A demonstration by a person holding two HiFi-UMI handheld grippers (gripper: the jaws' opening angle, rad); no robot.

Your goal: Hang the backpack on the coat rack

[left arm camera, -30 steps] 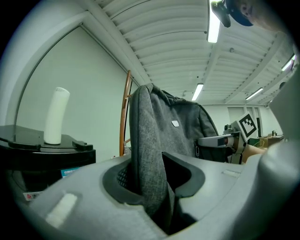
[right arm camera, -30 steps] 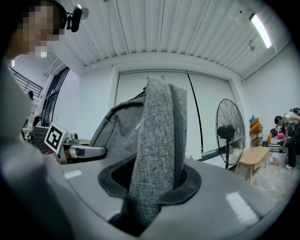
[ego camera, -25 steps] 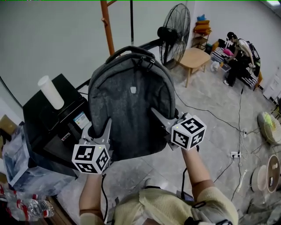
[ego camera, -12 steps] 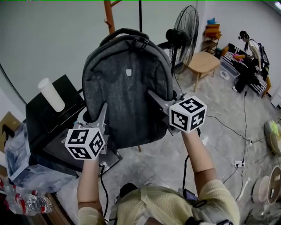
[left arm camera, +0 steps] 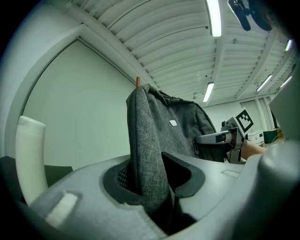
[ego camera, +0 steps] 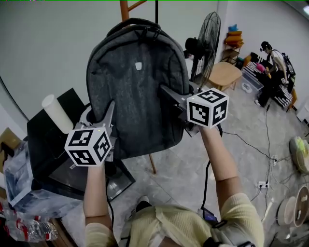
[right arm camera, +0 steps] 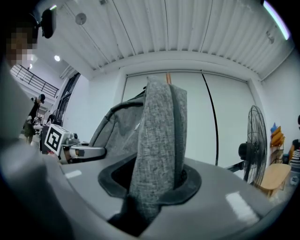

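- While both grippers point level in front of the person, the left gripper (ego camera: 109, 112) is clamped on the lower left edge of the grey backpack (ego camera: 137, 82), with fabric pressed between its jaws.
- The right gripper (ego camera: 166, 92) pinches the right side edge of the backpack in the same way.
- The backpack is upright in the air, and its top handle (ego camera: 130, 25) is just in front of the orange coat rack (ego camera: 126, 6); whether they touch I cannot tell.
- Farther away stand a black fan (ego camera: 206, 41) and a wooden table (ego camera: 225, 75).
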